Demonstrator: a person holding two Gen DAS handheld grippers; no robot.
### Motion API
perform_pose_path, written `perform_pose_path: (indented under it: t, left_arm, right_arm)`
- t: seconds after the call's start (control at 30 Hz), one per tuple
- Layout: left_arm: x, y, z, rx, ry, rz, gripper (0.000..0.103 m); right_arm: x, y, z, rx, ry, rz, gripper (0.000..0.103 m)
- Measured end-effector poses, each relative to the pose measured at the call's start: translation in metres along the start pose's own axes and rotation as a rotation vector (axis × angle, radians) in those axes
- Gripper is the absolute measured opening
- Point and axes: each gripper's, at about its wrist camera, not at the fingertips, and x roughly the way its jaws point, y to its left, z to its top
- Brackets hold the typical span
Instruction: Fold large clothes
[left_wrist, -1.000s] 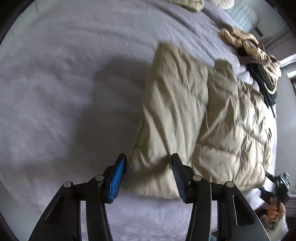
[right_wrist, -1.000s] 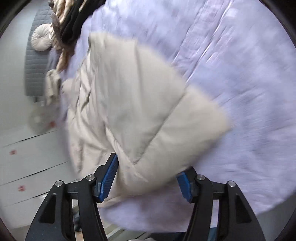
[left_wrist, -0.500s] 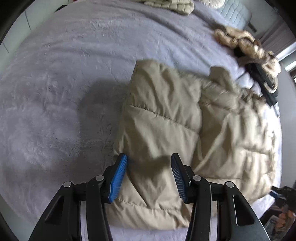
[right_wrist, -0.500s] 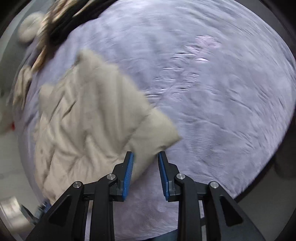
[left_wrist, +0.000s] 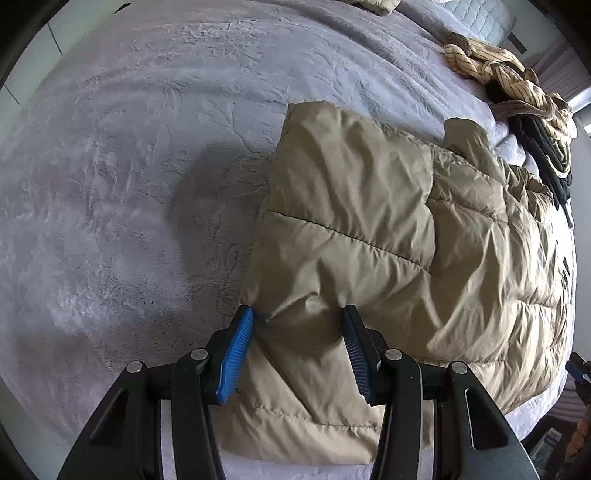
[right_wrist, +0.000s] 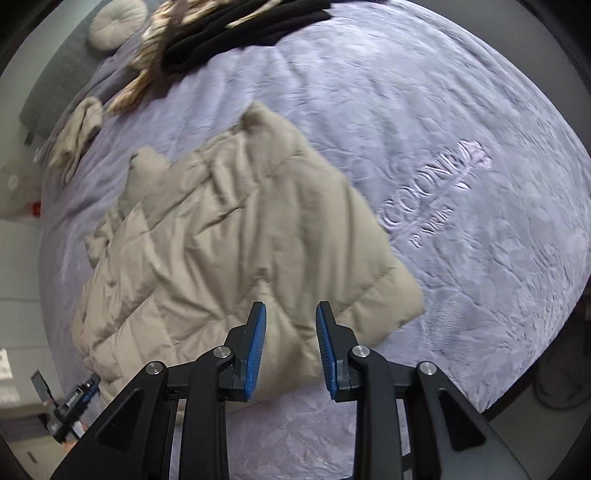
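Observation:
A beige quilted puffer jacket (left_wrist: 388, 236) lies folded on a lilac bedspread (left_wrist: 129, 166). My left gripper (left_wrist: 297, 321) is open, its blue pads (left_wrist: 236, 354) straddling the jacket's near left edge, with fabric between them. In the right wrist view the same jacket (right_wrist: 229, 251) lies spread toward the left. My right gripper (right_wrist: 290, 314) is open and empty, hovering just above the jacket's near corner.
A pile of striped tan and black clothes (left_wrist: 517, 96) lies at the far right of the bed; it also shows in the right wrist view (right_wrist: 221, 33). A round cushion (right_wrist: 118, 22) sits by the grey headboard. Embroidered lettering (right_wrist: 436, 206) marks the bedspread. The bed's near edge drops to the floor.
My right gripper has let go of the jacket's folded part, which now lies flat, and has pulled back. My left gripper has moved in over the jacket's edge.

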Motion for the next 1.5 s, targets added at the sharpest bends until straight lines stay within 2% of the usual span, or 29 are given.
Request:
perform_pose_path:
  t: [0.27, 0.3, 0.37, 0.43, 0.6, 0.67, 0.7, 0.77, 0.8, 0.87, 0.9, 1.0, 1.2, 1.3, 1.4, 1.5]
  left_arm:
    - [-0.019, 0.008, -0.001, -0.009, -0.043, -0.011, 0.052]
    - [-0.021, 0.009, -0.001, -0.014, -0.047, -0.011, 0.066]
    - [-0.026, 0.011, -0.001, -0.016, -0.072, -0.003, 0.088]
    - [-0.031, 0.011, -0.001, -0.004, -0.097, 0.016, 0.088]
    - [-0.028, 0.017, 0.001, -0.013, -0.08, 0.023, 0.088]
    - [-0.026, 0.018, 0.0, -0.012, -0.073, 0.027, 0.088]
    - [-0.025, 0.018, -0.001, -0.006, -0.072, 0.032, 0.089]
    - [-0.025, 0.016, -0.002, 0.007, -0.073, 0.038, 0.103]
    - [-0.026, 0.016, -0.002, 0.012, -0.083, 0.038, 0.103]
    - [-0.028, 0.016, -0.001, 0.023, -0.081, 0.031, 0.103]
    - [-0.028, 0.016, 0.0, 0.025, -0.081, 0.03, 0.103]
    - [-0.025, 0.017, 0.002, 0.036, -0.074, 0.033, 0.103]
    - [-0.018, 0.02, 0.006, 0.081, -0.061, 0.015, 0.103]
    - [-0.011, 0.028, 0.012, 0.089, -0.045, -0.03, 0.103]
    - [0.001, 0.042, 0.019, 0.049, -0.006, -0.1, 0.103]
    - [0.02, 0.052, 0.027, 0.031, 0.073, -0.282, 0.103]
  right_arm:
    - [0.004, 0.034, -0.009, -0.065, 0.015, -0.002, 0.031]
    - [0.004, 0.038, -0.011, -0.075, 0.019, -0.002, 0.031]
    - [0.005, 0.048, -0.014, -0.096, 0.028, 0.001, 0.031]
    - [0.007, 0.06, -0.018, -0.124, 0.034, 0.006, 0.039]
    - [0.011, 0.087, -0.029, -0.212, 0.051, 0.004, 0.047]
    - [0.015, 0.096, -0.034, -0.236, 0.068, 0.016, 0.055]
    - [0.016, 0.101, -0.037, -0.247, 0.075, 0.026, 0.062]
    - [0.019, 0.107, -0.042, -0.258, 0.085, 0.043, 0.078]
    - [0.02, 0.11, -0.045, -0.258, 0.085, 0.053, 0.082]
    - [0.021, 0.116, -0.05, -0.264, 0.083, 0.075, 0.082]
    - [0.023, 0.119, -0.052, -0.269, 0.089, 0.077, 0.09]
    - [0.027, 0.127, -0.058, -0.28, 0.099, 0.095, 0.103]
    - [0.037, 0.138, -0.071, -0.285, 0.14, 0.116, 0.103]
    - [0.04, 0.145, -0.078, -0.315, 0.148, 0.087, 0.103]
    - [0.041, 0.15, -0.084, -0.341, 0.132, 0.068, 0.103]
    - [0.045, 0.155, -0.089, -0.338, 0.15, 0.084, 0.103]
